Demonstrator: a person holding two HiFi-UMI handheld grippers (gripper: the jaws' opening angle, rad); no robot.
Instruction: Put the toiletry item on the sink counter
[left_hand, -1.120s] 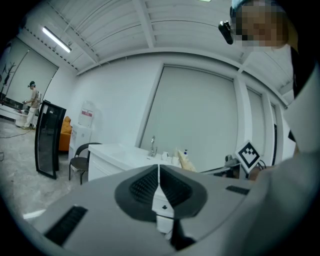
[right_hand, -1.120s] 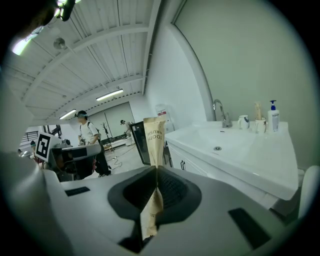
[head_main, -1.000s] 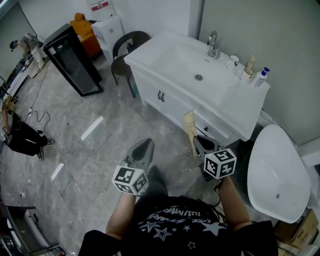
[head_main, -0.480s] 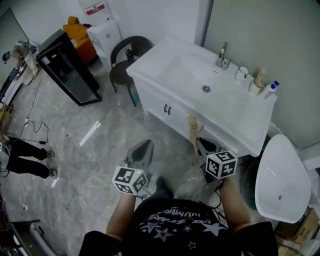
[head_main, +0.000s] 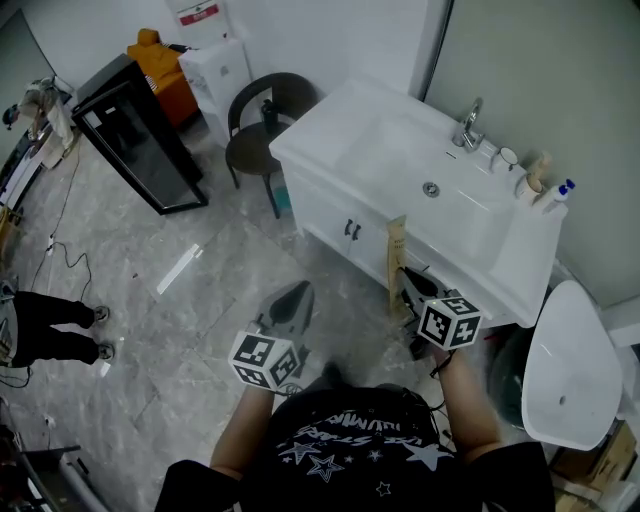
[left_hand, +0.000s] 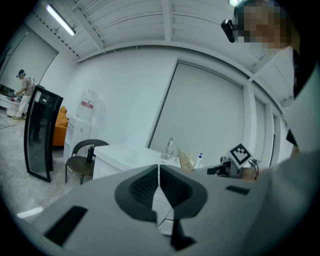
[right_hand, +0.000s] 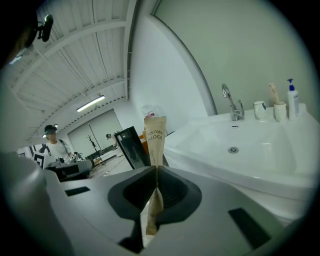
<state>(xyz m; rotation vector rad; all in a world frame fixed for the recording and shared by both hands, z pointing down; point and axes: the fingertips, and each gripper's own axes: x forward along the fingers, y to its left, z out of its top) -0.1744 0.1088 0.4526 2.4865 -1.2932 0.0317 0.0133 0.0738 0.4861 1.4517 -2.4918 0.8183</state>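
A long tan paper toothbrush packet (right_hand: 155, 142) stands upright between the jaws of my right gripper (right_hand: 157, 169), which is shut on it. In the head view the toothbrush packet (head_main: 397, 262) rises from the right gripper (head_main: 410, 282) just in front of the white sink counter (head_main: 520, 262). The counter's basin (right_hand: 240, 145) and tap (right_hand: 231, 105) lie ahead to the right in the right gripper view. My left gripper (head_main: 290, 303) is held out over the floor, jaws shut with nothing in them; the left gripper (left_hand: 159, 176) faces the vanity.
A cup, a holder and a pump bottle (head_main: 555, 194) stand at the counter's back right. A black chair (head_main: 262, 130) and a black cabinet (head_main: 140, 130) stand left of the vanity. A white toilet (head_main: 570, 370) is on the right. A person (head_main: 45, 330) stands at the far left.
The view has shifted toward the vanity; the sink counter now lies closer ahead of the right gripper. The packet stays clamped in it. The left gripper holds its pose.
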